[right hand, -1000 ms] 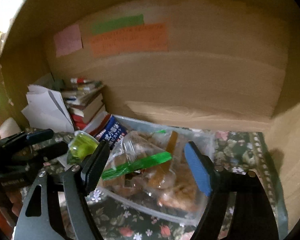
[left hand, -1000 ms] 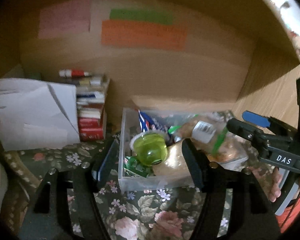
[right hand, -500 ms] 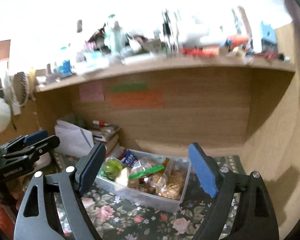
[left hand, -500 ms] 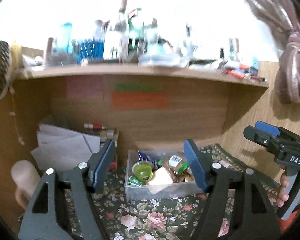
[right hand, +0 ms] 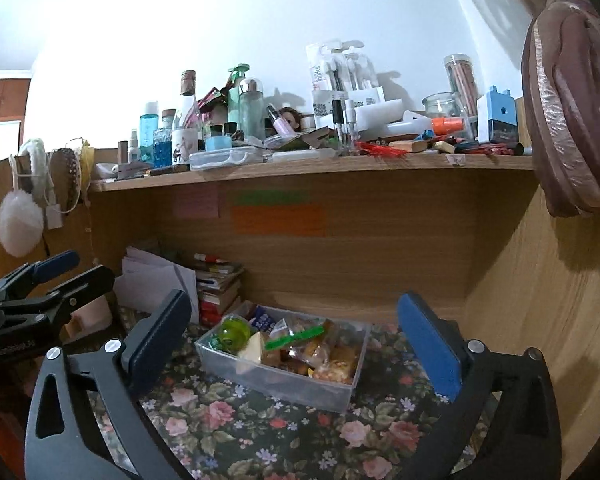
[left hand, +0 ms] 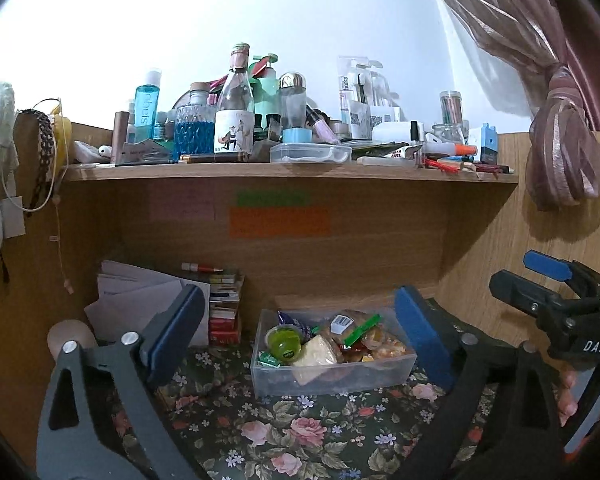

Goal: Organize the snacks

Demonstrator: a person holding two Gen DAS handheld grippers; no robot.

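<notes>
A wooden alcove sits under a white wall, its bench [left hand: 284,436] covered with a dark floral cloth [right hand: 260,432]. Above it we see 1 shelf [left hand: 292,170] crowded with bottles, jars and pens, too many and too overlapped for us to count. On the back panel we count 3 paper notes: 1 pink [left hand: 182,208], 1 green [left hand: 274,198] and 1 orange [left hand: 280,222].

On the cloth stands 1 clear plastic box [left hand: 332,376], set toward the back of the alcove and holding the snacks. Inside we make out 1 green jelly cup [left hand: 286,342] at its left end, 1 pale wedge-shaped packet [left hand: 316,354] just beside the cup, and 1 green bag clip [left hand: 362,328] on clear bags of brownish snacks; how many bags there are we cannot tell. To the left of the box, 1 stack of books [left hand: 224,304] rests against the back panel, with loose white papers [left hand: 140,296] leaning beside it.

We see 2 grippers. The left gripper [left hand: 296,344] has just been opening and its jaws now stand wide apart with nothing between them; the box lies beyond its fingertips, untouched. The right gripper [right hand: 296,344] has likewise just been opening, spread fully and holding nothing. At the right edge of the left view, 1 hand [left hand: 568,396] grips the right gripper's handle. 1 pink curtain [left hand: 560,152] hangs at the upper right.
</notes>
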